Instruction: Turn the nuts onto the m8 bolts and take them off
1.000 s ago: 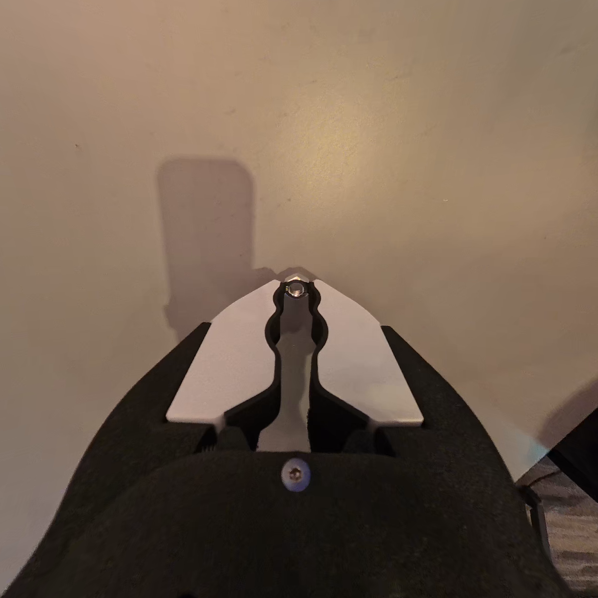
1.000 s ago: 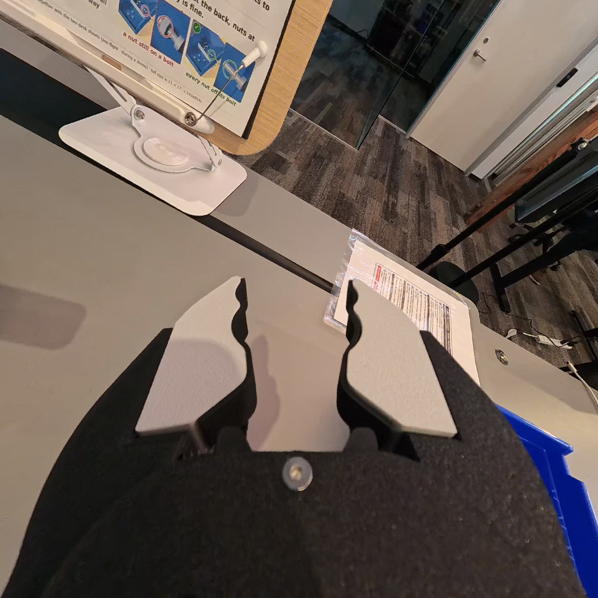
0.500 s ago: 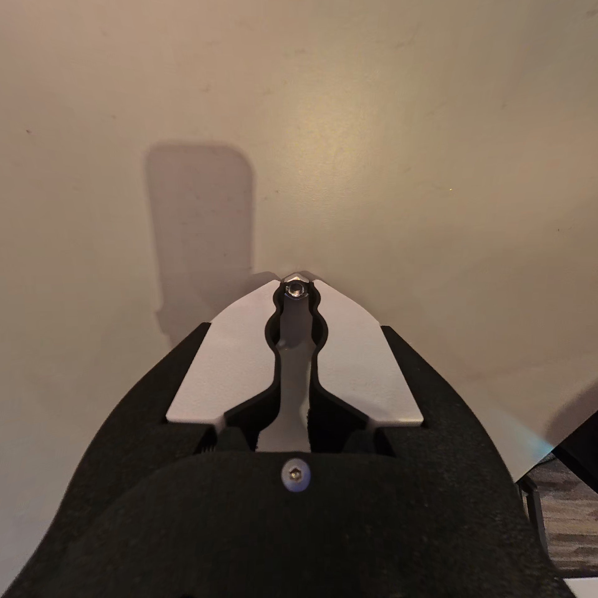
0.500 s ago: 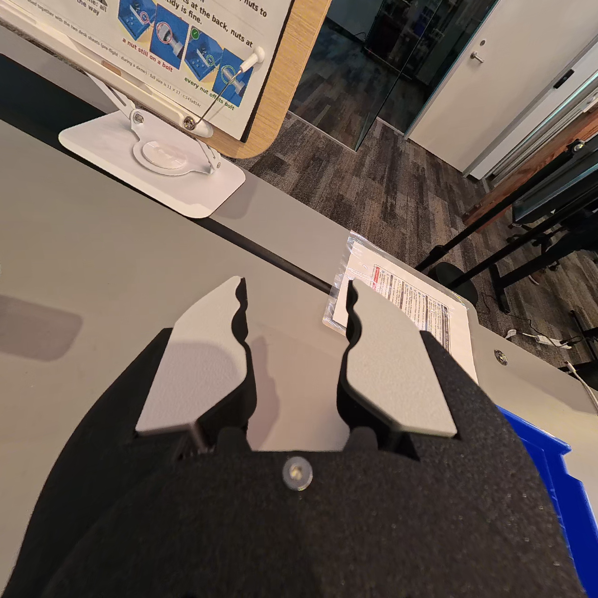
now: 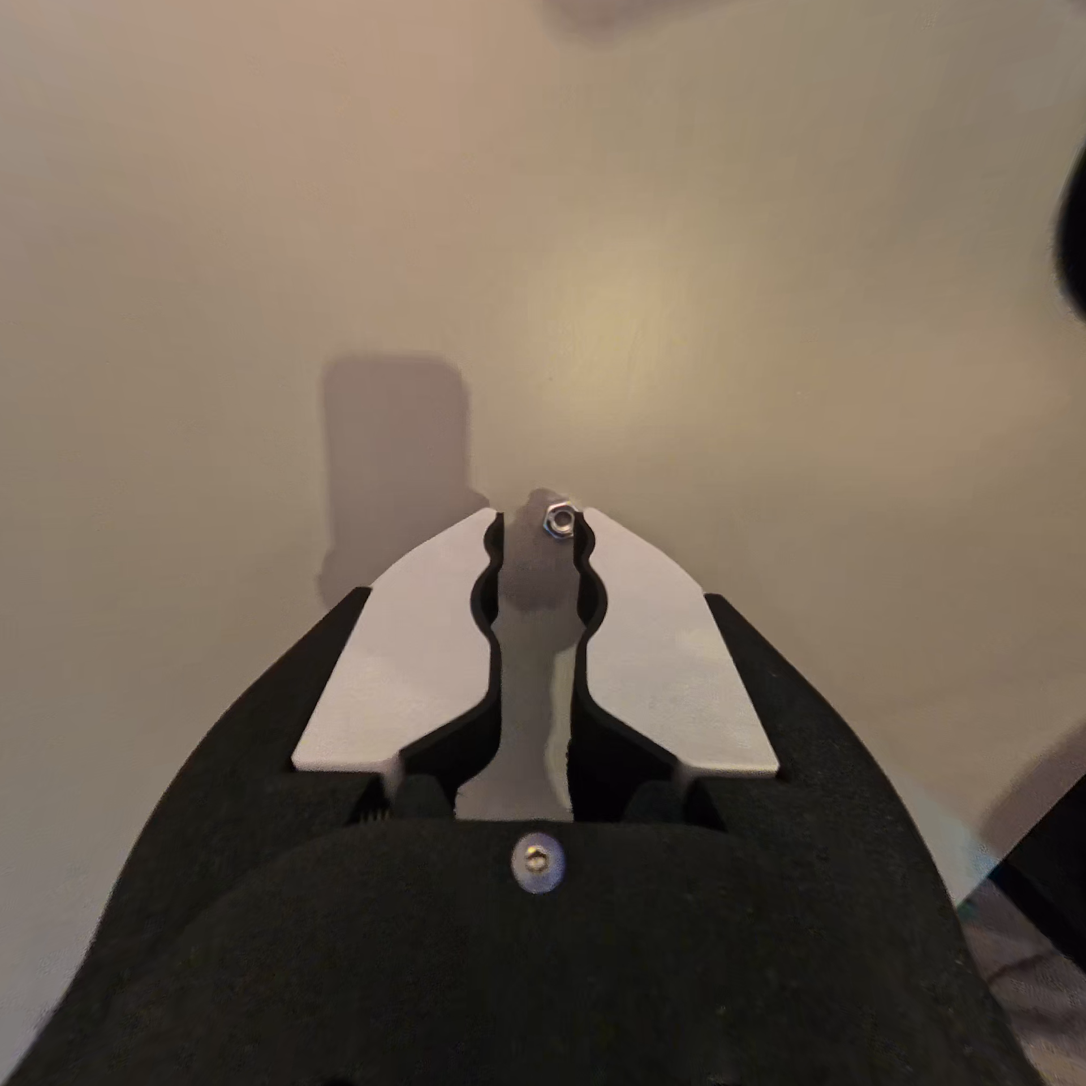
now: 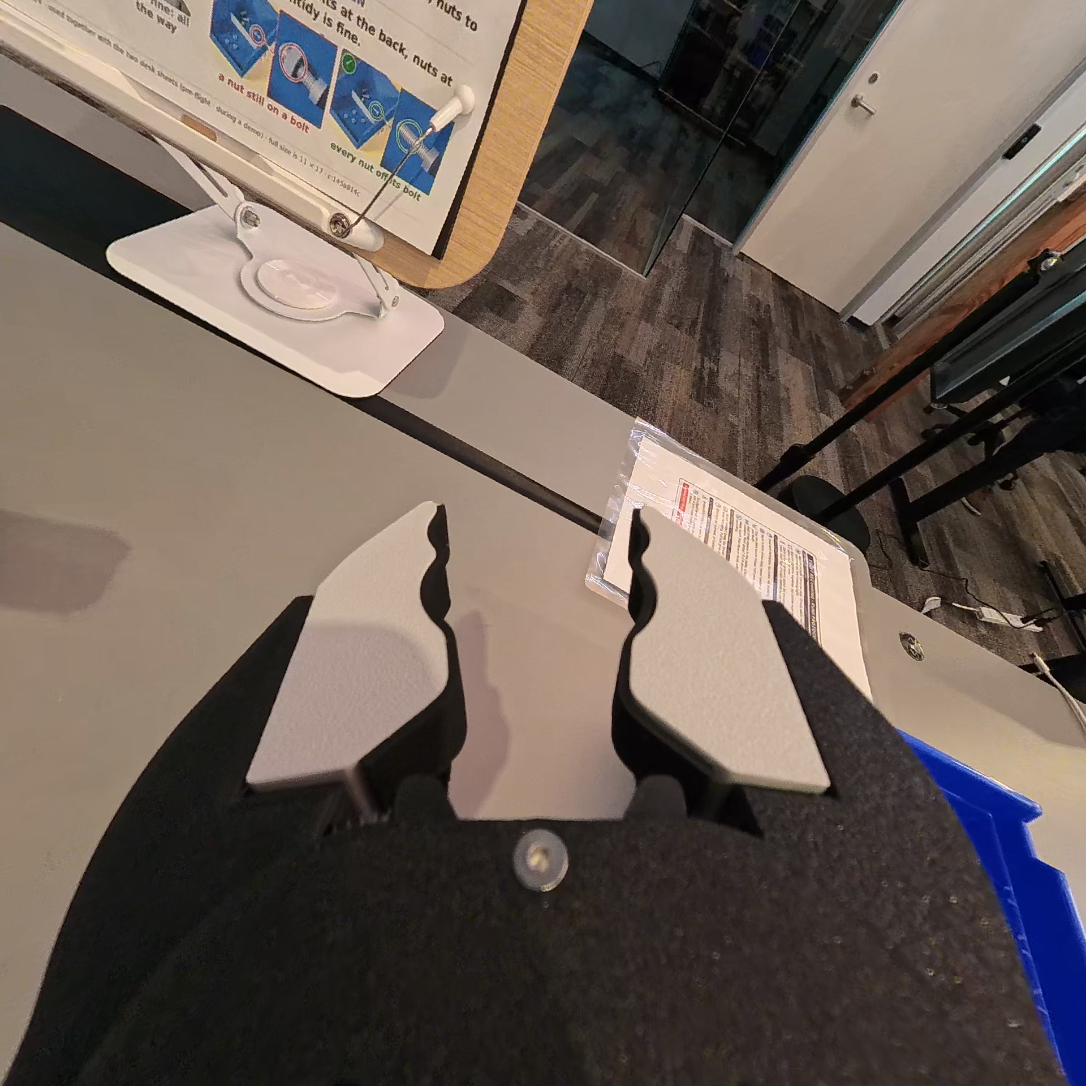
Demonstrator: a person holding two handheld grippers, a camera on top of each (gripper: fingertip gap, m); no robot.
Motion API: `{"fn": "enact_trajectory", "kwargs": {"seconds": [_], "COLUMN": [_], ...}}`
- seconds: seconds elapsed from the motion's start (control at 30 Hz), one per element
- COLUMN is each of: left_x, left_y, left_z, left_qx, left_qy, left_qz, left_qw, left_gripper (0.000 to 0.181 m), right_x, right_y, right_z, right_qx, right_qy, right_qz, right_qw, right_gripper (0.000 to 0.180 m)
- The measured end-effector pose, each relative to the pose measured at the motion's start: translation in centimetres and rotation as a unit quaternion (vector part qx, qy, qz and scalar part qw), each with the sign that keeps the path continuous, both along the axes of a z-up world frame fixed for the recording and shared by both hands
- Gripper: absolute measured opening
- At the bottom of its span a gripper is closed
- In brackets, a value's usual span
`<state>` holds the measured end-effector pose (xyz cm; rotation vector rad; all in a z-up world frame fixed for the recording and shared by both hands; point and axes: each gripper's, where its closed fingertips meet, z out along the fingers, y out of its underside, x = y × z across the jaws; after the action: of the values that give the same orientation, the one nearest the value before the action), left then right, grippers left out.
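Left gripper point(image 5: 540, 520) parted narrowly, with a small hex nut point(image 5: 559, 522) at the tips against the right finger point(image 5: 640, 640), bore facing the camera so that its axis runs along the fingers; grip or mere contact not determinable. Right gripper point(image 6: 536, 517) wide and empty above the grey table point(image 6: 205, 470), blue bin point(image 6: 1011, 870) at lower right. Probably nut release or pick-up, no bolt in sight; next, a firmer hold or a clean let-go.
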<state>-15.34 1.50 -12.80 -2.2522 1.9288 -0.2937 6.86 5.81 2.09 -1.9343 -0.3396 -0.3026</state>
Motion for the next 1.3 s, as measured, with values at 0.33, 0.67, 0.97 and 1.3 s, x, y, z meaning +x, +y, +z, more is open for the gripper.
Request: {"fn": "enact_trajectory", "kwargs": {"seconds": [0.33,0.67,0.97,1.3], "left_x": [-17.8,-37.8,-41.2,-40.4], "left_y": [7.2,12.3,15.2,15.0], "left_z": [17.6,10.1,1.7,-0.5], "left_qx": [0.147,0.089,0.031,0.007], "left_qy": [-0.064,0.071,0.134,0.161], "left_qz": [0.134,0.257,0.198,0.093], "left_qw": [0.978,0.960,0.971,0.983], "left_gripper": [0.032,0.026,0.024,0.023], "right_x": [0.9,1.1,2.9,3.4], "right_y": [0.0,0.7,0.3,0.2], "right_z": [-0.6,-2.4,-1.7,-2.3], "right_qx": [-0.010,-0.047,-0.043,-0.055], "right_qy": [0.001,-0.042,-0.050,-0.054], "right_qz": [-0.013,-0.030,-0.061,-0.070], "right_qw": [1.000,0.998,0.996,0.995], "right_gripper": [0.058,0.058,0.058,0.058]}}
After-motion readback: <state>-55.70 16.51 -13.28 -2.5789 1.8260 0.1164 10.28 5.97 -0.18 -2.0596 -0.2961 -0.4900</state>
